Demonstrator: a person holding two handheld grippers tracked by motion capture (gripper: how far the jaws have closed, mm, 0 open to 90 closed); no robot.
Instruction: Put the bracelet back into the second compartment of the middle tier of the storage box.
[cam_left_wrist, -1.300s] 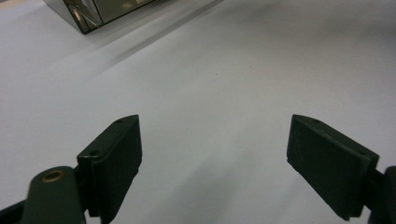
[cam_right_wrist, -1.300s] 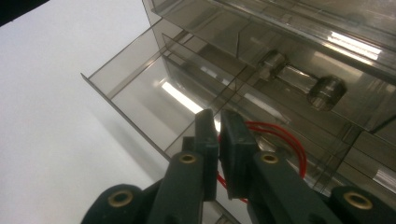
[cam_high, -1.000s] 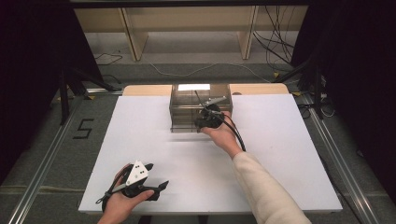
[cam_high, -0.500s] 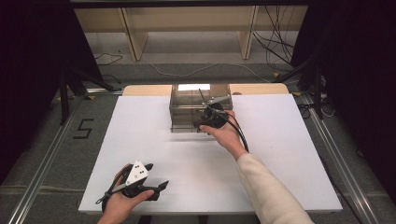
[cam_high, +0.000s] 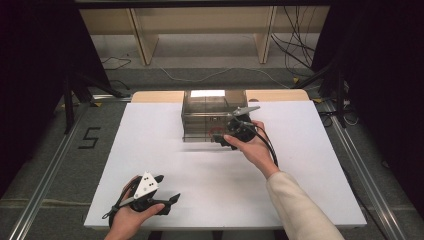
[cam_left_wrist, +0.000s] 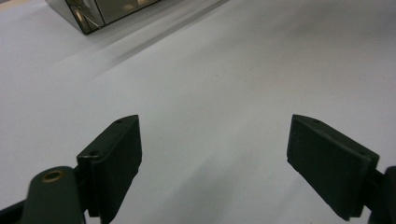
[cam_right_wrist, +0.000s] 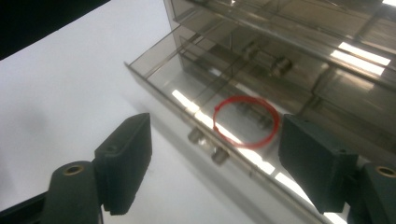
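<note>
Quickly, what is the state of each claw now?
Left claw: open, holding nothing.
Right claw: open, holding nothing, at the open drawer.

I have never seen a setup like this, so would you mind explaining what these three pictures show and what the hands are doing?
There is no robot here: a person holds a hand-operated two-jaw gripper in each hand. The high view looks down on a white table from above the person's side. The other two pictures come from cameras riding on the grippers, looking along their black jaws.

On the table stands a clear plastic drawer unit. In the right gripper view its bottom drawer is pulled partly out, and a red ring, perhaps a rubber band, lies inside.

The right gripper is open at the drawer front and holds nothing. The left gripper rests open near the table's front edge, also empty.
</note>
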